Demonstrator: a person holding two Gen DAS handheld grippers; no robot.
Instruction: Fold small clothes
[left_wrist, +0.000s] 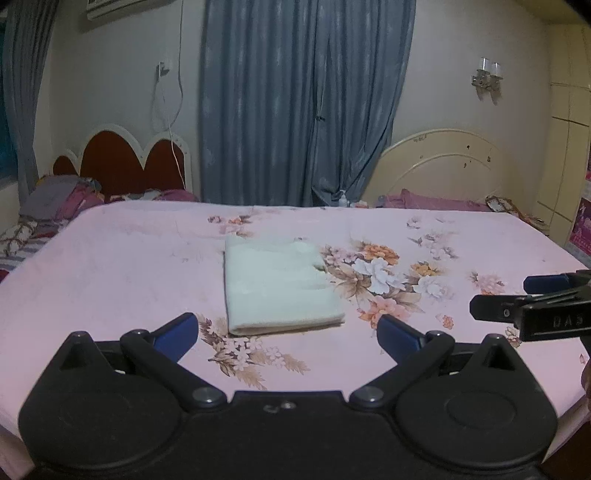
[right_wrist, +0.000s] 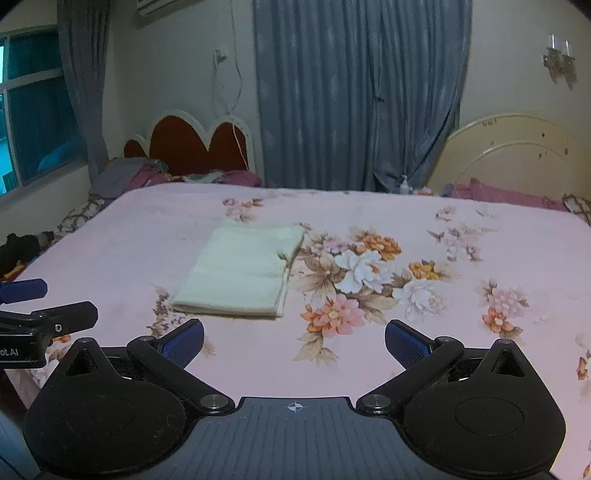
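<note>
A small pale cream cloth (left_wrist: 277, 286) lies folded into a neat rectangle on the pink floral bedsheet (left_wrist: 129, 266). It also shows in the right wrist view (right_wrist: 240, 273). My left gripper (left_wrist: 288, 332) is open and empty, held just in front of the cloth's near edge. My right gripper (right_wrist: 293, 338) is open and empty, to the right of the cloth and short of it. The right gripper shows at the right edge of the left wrist view (left_wrist: 498, 295). The left gripper shows at the left edge of the right wrist view (right_wrist: 70, 301).
The bed's pink sheet (right_wrist: 480, 258) carries a flower print (right_wrist: 362, 273) right of the cloth. Beyond the far edge stand two headboards (left_wrist: 125, 162) (left_wrist: 450, 166), piled bedding (left_wrist: 55, 199) and blue-grey curtains (left_wrist: 303, 103).
</note>
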